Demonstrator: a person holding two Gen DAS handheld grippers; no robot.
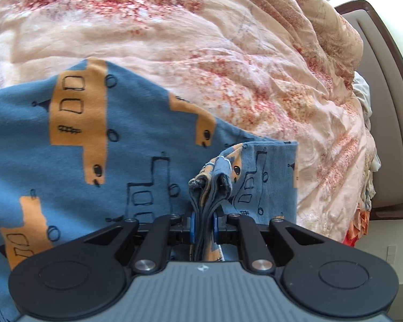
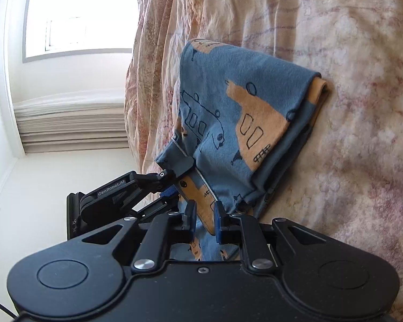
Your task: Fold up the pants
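Blue pants (image 1: 99,145) printed with orange vehicles lie on a bed, over a rumpled peach quilt (image 1: 228,67) with red speckles. The left gripper (image 1: 203,228) has its jaws clamped on a bunched stack of cloth layers at one edge of the pants. In the right wrist view, the right gripper (image 2: 204,222) holds a neighbouring edge with a pale seam; its jaws stand narrowly apart with the cloth running between them, and they appear to pinch it. The left gripper sits just beside it, at the same end of the garment. The far end of the pants is doubled over and rests on the quilt.

The risk, as I judge it, is uneven grip: the thick bundle on the left could shed its inner layers if pulled, skewing the fold. The soft, creased quilt could also drag the lower layer and wrinkle it.
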